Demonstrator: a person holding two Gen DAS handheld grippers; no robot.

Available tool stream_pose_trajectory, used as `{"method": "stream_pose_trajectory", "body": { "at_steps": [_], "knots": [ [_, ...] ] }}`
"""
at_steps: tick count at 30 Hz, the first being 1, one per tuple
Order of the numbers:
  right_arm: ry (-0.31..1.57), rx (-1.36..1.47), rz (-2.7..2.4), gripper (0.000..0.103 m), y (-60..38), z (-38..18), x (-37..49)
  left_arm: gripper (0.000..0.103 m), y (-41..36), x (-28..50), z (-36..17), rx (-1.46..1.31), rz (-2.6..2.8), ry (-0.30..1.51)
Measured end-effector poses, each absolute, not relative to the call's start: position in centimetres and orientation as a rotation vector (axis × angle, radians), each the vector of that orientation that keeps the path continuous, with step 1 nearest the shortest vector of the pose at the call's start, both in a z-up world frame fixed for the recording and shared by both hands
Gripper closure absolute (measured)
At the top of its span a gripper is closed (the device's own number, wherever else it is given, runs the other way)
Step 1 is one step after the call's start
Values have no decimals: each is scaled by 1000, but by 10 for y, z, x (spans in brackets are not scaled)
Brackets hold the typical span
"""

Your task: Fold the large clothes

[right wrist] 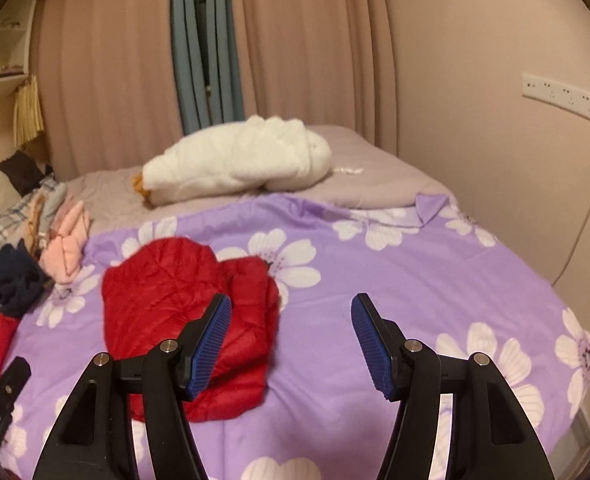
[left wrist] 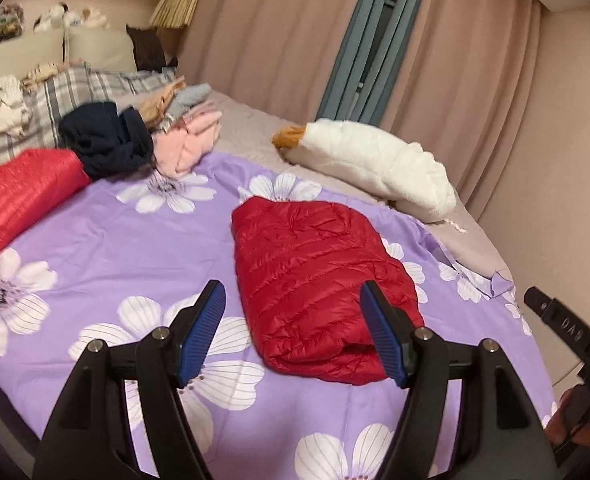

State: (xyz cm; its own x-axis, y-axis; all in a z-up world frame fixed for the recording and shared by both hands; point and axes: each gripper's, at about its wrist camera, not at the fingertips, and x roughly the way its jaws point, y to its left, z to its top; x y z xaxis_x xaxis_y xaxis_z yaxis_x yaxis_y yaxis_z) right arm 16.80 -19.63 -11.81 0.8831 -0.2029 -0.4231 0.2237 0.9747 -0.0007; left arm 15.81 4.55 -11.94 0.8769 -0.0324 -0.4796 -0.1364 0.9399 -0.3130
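Note:
A dark red quilted down jacket (left wrist: 315,280) lies folded into a compact bundle on the purple flowered sheet (left wrist: 135,236). It also shows in the right wrist view (right wrist: 175,304), left of centre. My left gripper (left wrist: 295,304) is open and empty, held above the near end of the jacket. My right gripper (right wrist: 291,312) is open and empty, above the sheet just right of the jacket. Part of the right gripper (left wrist: 567,332) shows at the right edge of the left wrist view.
A brighter red garment (left wrist: 19,200) lies at the left. A dark navy garment (left wrist: 107,140) and a pile of pink and grey clothes (left wrist: 187,132) lie behind it. A white plush goose (left wrist: 371,160) lies near the curtains. Plaid pillows (left wrist: 67,92) are at the far left.

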Motion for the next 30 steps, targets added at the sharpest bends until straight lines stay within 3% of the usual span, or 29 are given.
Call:
{"method": "stream_pose_trajectory", "body": {
  "at_steps": [7, 12, 15, 22, 30],
  "knots": [
    [377, 10, -188, 30, -193, -101, 135, 24, 50, 127, -97, -370, 21, 446],
    [372, -34, -207, 27, -190, -91, 123, 9, 55, 107, -82, -349, 60, 362],
    [350, -34, -197, 14, -189, -88, 116, 0, 62, 102, -78, -369, 53, 354],
    [315, -52, -178, 3, -181, -83, 104, 0, 67, 94, -72, -385, 87, 342],
    [283, -61, -153, 2, -174, -78, 98, 0, 67, 86, -67, -386, 81, 322]
  ]
}}
